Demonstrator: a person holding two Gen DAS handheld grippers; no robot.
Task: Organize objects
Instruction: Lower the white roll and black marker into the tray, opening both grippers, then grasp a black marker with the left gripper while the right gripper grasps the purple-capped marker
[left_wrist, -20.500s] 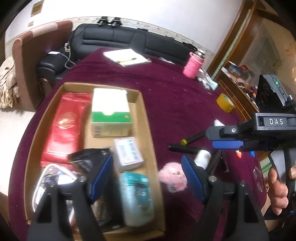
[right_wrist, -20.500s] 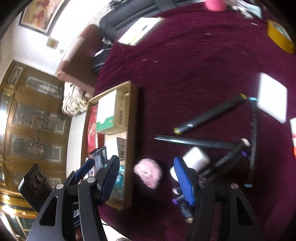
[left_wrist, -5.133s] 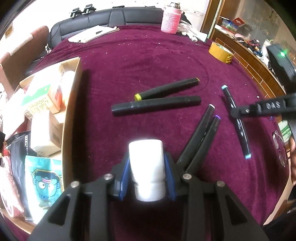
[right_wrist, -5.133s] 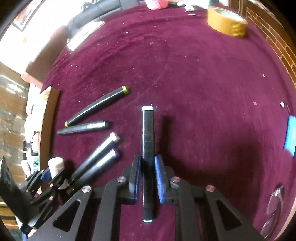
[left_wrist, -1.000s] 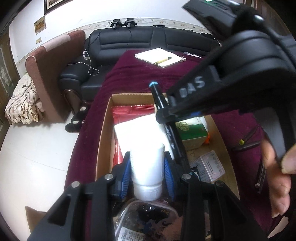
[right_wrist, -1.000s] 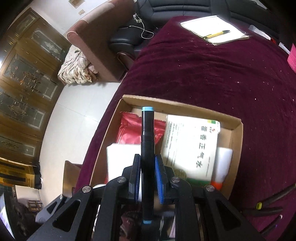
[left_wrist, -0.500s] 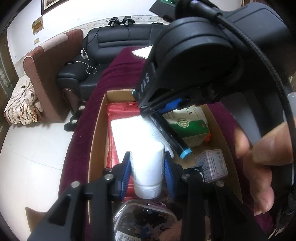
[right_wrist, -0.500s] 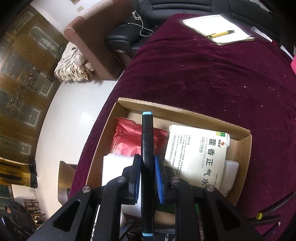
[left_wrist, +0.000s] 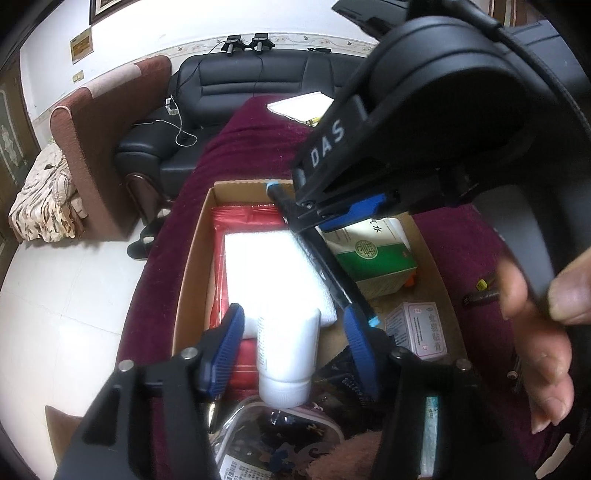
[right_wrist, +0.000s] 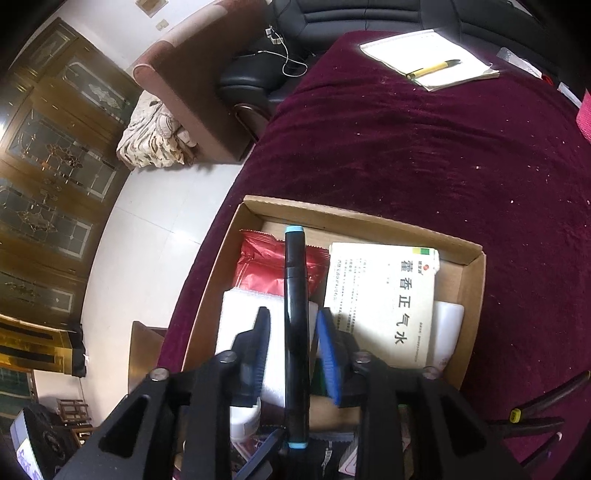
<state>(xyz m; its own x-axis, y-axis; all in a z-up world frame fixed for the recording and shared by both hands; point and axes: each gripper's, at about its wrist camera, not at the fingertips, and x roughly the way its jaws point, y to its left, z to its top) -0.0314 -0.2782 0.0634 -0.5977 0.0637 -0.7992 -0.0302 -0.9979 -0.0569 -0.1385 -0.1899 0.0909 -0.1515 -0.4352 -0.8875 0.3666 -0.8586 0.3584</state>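
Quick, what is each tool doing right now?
Left tool: open, white bottle loose between its fingers.
Right tool: open, black marker released between its fingers.

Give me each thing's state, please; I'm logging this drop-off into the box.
Left gripper: open, fingers clear of the bottle.
Bottle: released, cap toward the camera, lying in the box.
Right gripper: open, pads off the marker.
Marker: capped, loose between the fingers, over the box.
Box: open-topped, crowded with packages.
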